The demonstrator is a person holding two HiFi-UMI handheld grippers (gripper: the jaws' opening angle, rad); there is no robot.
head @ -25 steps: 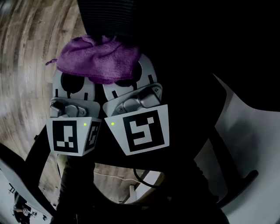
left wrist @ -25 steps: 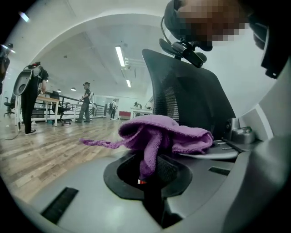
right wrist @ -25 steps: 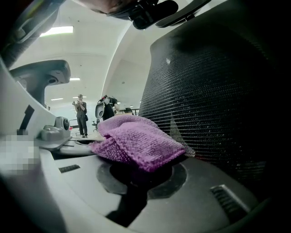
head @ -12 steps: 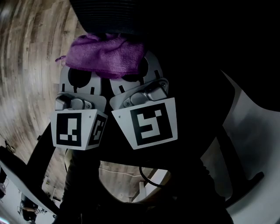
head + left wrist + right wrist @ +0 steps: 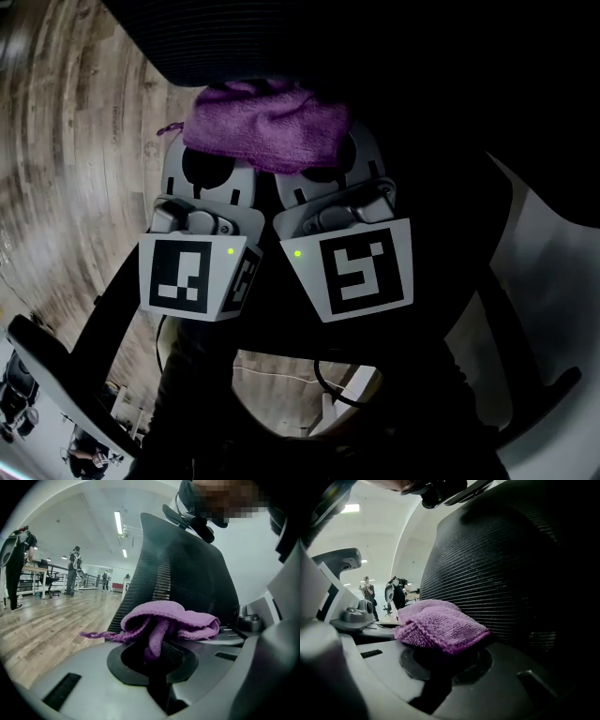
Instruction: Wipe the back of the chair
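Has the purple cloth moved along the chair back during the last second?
Yes. In the head view the purple cloth has shifted to the right along the black chair back.

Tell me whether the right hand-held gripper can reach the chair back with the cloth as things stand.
Probably yes. The right hand-held gripper grips the purple cloth right up against the mesh chair back, and nothing appears to stand between them.

Head view dim, underexposed; gripper views fisheye-warped, ceiling strip lights (image 5: pixel 118 523) bright.
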